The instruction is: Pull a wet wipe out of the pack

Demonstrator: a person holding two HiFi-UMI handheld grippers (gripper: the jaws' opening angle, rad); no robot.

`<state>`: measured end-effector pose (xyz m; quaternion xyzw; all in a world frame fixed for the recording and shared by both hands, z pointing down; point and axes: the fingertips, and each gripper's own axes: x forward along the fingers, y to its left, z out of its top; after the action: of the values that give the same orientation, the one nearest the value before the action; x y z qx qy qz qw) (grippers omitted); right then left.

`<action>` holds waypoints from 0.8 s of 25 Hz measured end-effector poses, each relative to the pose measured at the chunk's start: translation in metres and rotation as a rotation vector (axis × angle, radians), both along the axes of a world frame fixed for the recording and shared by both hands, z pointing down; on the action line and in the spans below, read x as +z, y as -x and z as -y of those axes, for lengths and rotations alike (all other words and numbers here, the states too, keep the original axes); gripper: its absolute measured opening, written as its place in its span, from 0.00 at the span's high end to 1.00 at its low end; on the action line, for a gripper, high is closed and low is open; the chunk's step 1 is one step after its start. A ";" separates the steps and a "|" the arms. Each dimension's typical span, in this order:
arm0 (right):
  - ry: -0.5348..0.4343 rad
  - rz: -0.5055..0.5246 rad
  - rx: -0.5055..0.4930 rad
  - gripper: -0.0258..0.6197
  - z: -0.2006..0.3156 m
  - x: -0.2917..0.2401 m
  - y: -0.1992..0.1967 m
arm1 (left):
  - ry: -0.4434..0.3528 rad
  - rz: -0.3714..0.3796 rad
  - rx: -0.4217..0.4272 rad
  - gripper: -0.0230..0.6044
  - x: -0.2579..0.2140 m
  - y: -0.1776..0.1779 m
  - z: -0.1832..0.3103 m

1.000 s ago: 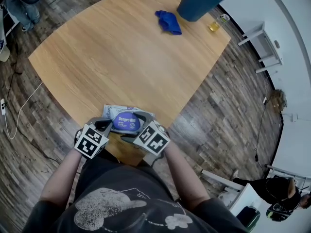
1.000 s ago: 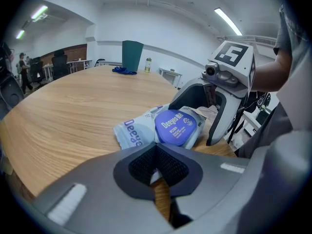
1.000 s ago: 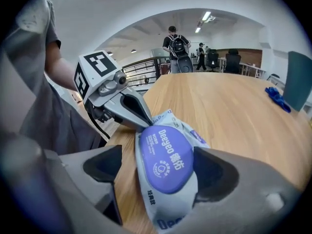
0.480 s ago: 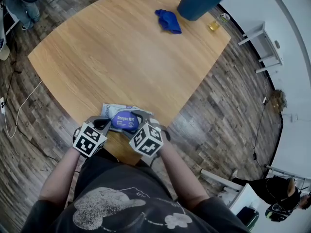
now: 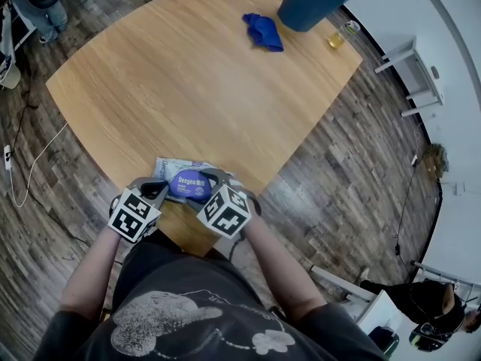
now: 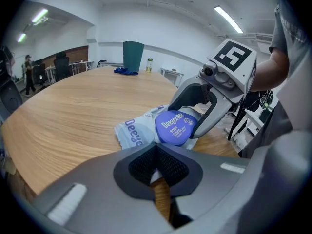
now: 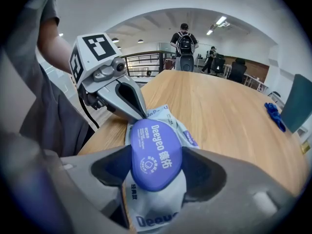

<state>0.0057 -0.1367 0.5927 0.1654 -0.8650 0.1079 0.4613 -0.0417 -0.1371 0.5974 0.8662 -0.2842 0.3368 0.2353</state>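
While the head view looked steeply down, the wet wipe pack [image 5: 170,166] lay flat at the near corner of the counter [image 5: 188,89], close to its edge. Its purple flip lid [image 5: 186,183] faced up and was closed. The left gripper [image 5: 160,189] met the pack's left end; the right gripper [image 5: 204,188] reached over the lid from the other side.

Left gripper view: jaws together, tips at the pack's edge. A pale sliver showed in the gap, but I could not tell whether it was pack film being pinched.

Right gripper view: the jaws had just been closing, and the lid sat between them with a pad against each of its sides, so the grip was on the lid. No wipe was showing yet.

Risks, as I judged them:
- The grip was across the lid's sides, not under its lip, so a pull might lift the whole pack and leave the lid closed.
- If the left gripper was only resting on the film, the pack could slide off the corner.
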 end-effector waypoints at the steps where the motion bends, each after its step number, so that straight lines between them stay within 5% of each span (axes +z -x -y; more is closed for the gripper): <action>1: 0.009 0.007 0.000 0.48 0.000 -0.001 0.000 | -0.002 0.000 -0.007 0.94 0.000 0.000 0.000; 14: 0.198 0.147 0.028 0.48 0.007 -0.010 -0.003 | -0.035 0.023 -0.038 0.94 0.003 0.001 0.002; 20: -0.032 0.117 0.001 0.49 0.012 -0.036 0.000 | -0.032 0.021 -0.055 0.94 0.003 0.000 0.002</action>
<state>0.0058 -0.1488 0.5568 0.1668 -0.8919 0.1038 0.4074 -0.0415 -0.1393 0.6006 0.8582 -0.3157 0.3347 0.2278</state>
